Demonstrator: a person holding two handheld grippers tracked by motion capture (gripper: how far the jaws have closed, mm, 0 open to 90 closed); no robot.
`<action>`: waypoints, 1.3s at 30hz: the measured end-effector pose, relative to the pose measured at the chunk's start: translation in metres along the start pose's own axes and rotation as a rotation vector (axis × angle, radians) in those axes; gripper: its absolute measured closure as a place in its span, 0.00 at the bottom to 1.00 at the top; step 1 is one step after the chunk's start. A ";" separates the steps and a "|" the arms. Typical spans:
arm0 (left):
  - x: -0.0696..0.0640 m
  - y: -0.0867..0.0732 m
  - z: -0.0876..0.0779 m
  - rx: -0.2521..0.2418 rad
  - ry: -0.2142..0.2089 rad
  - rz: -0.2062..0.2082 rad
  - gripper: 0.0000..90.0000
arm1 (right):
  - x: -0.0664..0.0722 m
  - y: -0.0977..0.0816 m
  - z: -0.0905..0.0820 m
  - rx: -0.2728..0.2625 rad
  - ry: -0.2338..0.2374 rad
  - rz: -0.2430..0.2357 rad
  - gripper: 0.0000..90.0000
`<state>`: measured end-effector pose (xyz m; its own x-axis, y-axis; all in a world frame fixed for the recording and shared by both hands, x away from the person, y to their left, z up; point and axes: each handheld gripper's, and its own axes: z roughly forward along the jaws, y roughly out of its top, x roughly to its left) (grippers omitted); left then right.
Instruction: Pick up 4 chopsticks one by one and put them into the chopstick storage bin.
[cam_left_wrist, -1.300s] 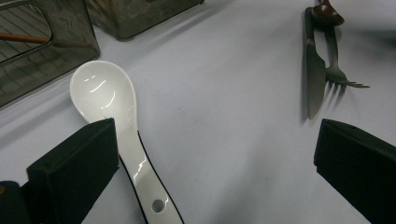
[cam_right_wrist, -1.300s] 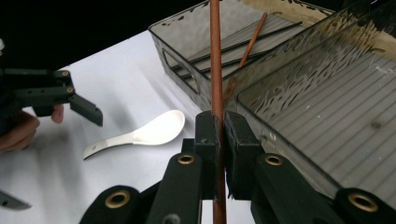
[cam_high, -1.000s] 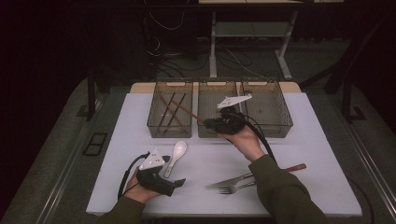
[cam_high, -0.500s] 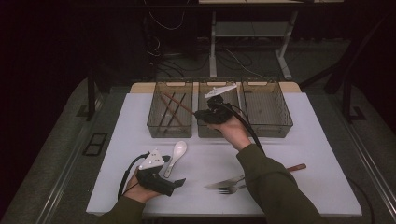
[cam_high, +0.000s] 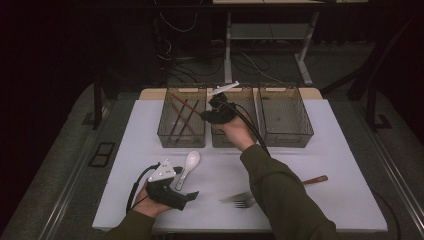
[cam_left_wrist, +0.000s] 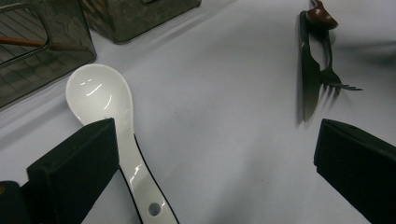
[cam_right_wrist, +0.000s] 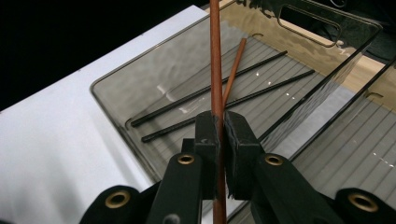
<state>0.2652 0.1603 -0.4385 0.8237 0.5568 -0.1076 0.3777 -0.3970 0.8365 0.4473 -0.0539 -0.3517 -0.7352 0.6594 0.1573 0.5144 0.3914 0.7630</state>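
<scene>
My right gripper (cam_high: 206, 114) (cam_right_wrist: 220, 131) is shut on a long brown chopstick (cam_high: 186, 103) (cam_right_wrist: 215, 56). It holds the stick over the left clear bin (cam_high: 181, 141) (cam_right_wrist: 116, 88), where two black chopsticks (cam_right_wrist: 205, 100) and one brown chopstick (cam_right_wrist: 235, 70) lie. At the table's front left, my left gripper (cam_high: 186, 184) (cam_left_wrist: 212, 161) rests open. A white ceramic spoon (cam_high: 189, 162) (cam_left_wrist: 100, 95) lies beside its left jaw, and nothing is between the pads.
A middle bin (cam_high: 227, 141) and a right bin (cam_high: 286, 136) stand in a row with the left one at the back of the white table (cam_high: 325, 155). A fork (cam_high: 245, 202) (cam_left_wrist: 334, 79), a knife (cam_left_wrist: 308, 79) and a brown-handled utensil (cam_high: 315, 180) lie front right.
My right gripper has carried the brown chopstick leftward from above the middle bin to above the left bin. The left gripper and the spoon have stayed put.
</scene>
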 end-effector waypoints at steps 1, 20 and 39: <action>0.000 0.000 0.000 -0.001 0.000 0.001 0.00 | 0.000 0.002 0.002 0.004 -0.006 -0.005 0.94; -0.001 0.000 0.000 -0.004 -0.008 -0.002 0.00 | 0.002 0.020 0.041 0.057 -0.053 0.014 0.94; -0.001 0.001 0.001 -0.004 -0.016 0.007 0.00 | 0.005 0.032 0.074 0.115 -0.125 0.052 0.86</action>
<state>0.2653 0.1590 -0.4384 0.8328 0.5425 -0.1102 0.3701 -0.3978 0.8395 0.4928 0.0089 -0.3731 -0.6494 0.7524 0.1106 0.6027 0.4205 0.6782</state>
